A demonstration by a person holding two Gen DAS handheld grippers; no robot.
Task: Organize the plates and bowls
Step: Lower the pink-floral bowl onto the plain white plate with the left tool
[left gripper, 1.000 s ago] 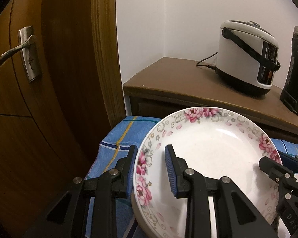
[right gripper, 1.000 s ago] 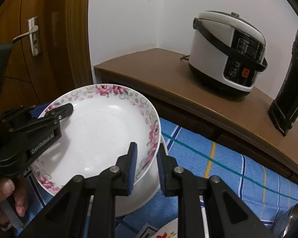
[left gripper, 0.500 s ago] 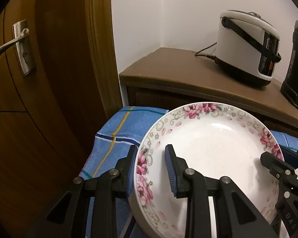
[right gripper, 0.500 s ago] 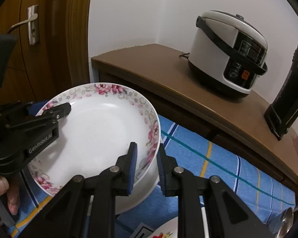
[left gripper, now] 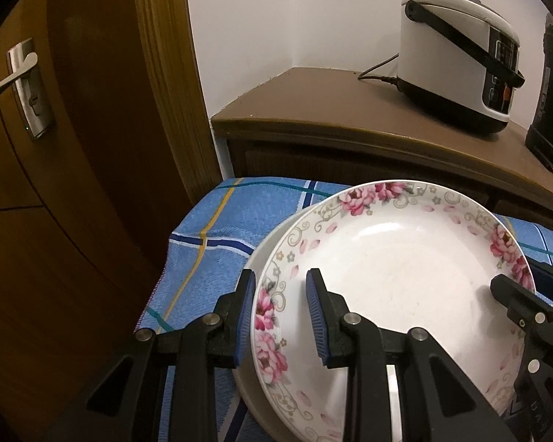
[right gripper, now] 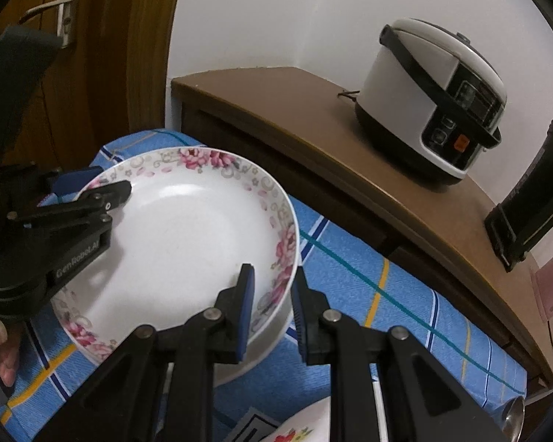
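A white plate with a pink floral rim is held from both sides over the blue checked cloth. My left gripper is shut on its left rim and shows in the right wrist view as the left gripper. My right gripper is shut on the opposite rim and shows as the right gripper in the left wrist view. Directly beneath lies a plain white dish; I cannot tell if the two touch.
A wooden cabinet behind the cloth carries a white rice cooker and a black appliance. A wooden door stands at left. Another floral piece and a spoon lie at the near edge. A hand grips the left tool.
Both grippers keep their hold. The floral plate has sunk a little and levelled out over the white dish, and more blue cloth shows to its left.
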